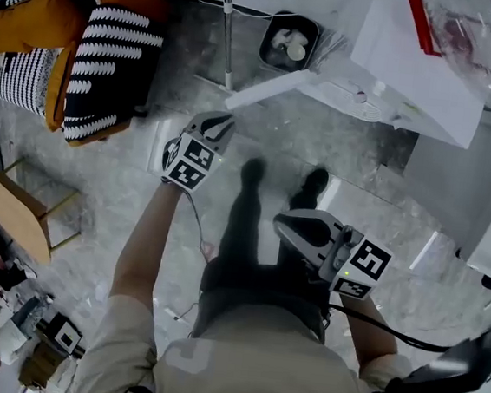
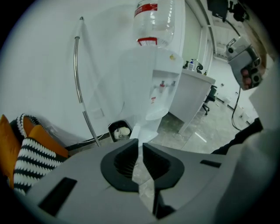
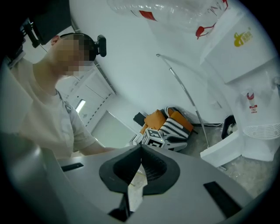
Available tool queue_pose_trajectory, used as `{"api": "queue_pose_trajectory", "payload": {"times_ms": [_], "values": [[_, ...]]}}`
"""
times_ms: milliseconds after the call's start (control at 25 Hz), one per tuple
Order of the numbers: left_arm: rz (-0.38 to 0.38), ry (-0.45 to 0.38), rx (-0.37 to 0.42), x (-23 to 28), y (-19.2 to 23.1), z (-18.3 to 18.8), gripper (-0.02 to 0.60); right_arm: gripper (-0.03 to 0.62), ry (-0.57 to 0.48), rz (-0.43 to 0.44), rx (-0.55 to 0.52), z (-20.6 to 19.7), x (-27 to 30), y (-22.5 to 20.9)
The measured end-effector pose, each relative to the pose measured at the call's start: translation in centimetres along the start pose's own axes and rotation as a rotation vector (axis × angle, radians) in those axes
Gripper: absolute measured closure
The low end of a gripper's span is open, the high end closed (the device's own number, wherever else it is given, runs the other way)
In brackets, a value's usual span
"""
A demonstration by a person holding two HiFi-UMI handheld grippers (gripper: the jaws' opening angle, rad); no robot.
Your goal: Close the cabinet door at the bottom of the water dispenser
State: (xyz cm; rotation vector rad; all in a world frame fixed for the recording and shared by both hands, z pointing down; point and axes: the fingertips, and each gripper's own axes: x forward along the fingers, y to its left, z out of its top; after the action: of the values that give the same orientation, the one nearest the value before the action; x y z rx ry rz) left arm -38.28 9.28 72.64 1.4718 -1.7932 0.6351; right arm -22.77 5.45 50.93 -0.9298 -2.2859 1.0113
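The white water dispenser [image 1: 432, 80] stands at the upper right, a clear bottle on top [image 2: 153, 19]. Its bottom cabinet door [image 1: 274, 90] stands swung out over the floor; it also shows in the left gripper view [image 2: 138, 96] and low in the right gripper view [image 3: 223, 148]. My left gripper [image 1: 221, 126] hangs just short of the door's free end, its jaws a narrow slit apart with nothing between them [image 2: 140, 144]. My right gripper [image 1: 290, 226] is nearer my body, pointing left, tips together and empty [image 3: 141, 148].
A black bin [image 1: 288, 43] with white rubbish and a thin metal pole [image 1: 226, 23] stand left of the dispenser. Orange and striped cushions [image 1: 95, 53] lie at the far left, a cardboard box [image 1: 17, 215] below them. My shoes [image 1: 253, 170] stand on the marble floor.
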Motion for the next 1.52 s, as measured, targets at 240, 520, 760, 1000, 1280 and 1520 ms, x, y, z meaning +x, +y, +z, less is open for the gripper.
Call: {"api": "queue_pose_trajectory", "payload": {"times_ms": [240, 520, 760, 1000, 1280, 1520], "values": [[0.006, 0.072, -0.036, 4.1, 1.9, -4.7, 0.495, 0.579, 0.029, 0.01, 0.045, -2.7, 0.6, -2.5], [-0.005, 0.149, -0.081, 8.2, 3.8, -9.0, 0.336, 0.579, 0.042, 0.005, 0.055, -4.2, 1.9, -4.9], [-0.039, 0.23, -0.089, 11.9, 4.6, -12.4, 0.281, 0.579, 0.078, 0.007, 0.065, -5.4, 2.9, -5.6], [-0.049, 0.305, -0.06, 15.9, 6.3, -14.3, 0.275, 0.579, 0.105, 0.003, 0.087, -6.8, 3.9, -7.2], [-0.1, 0.376, -0.009, 19.8, 5.8, -15.7, 0.272, 0.579, 0.122, -0.003, 0.104, -8.0, 3.7, -8.7], [-0.068, 0.376, -0.023, 21.6, 5.6, -15.9, 0.27, 0.579, 0.12, -0.026, 0.119, -8.7, 2.3, -10.1]]}}
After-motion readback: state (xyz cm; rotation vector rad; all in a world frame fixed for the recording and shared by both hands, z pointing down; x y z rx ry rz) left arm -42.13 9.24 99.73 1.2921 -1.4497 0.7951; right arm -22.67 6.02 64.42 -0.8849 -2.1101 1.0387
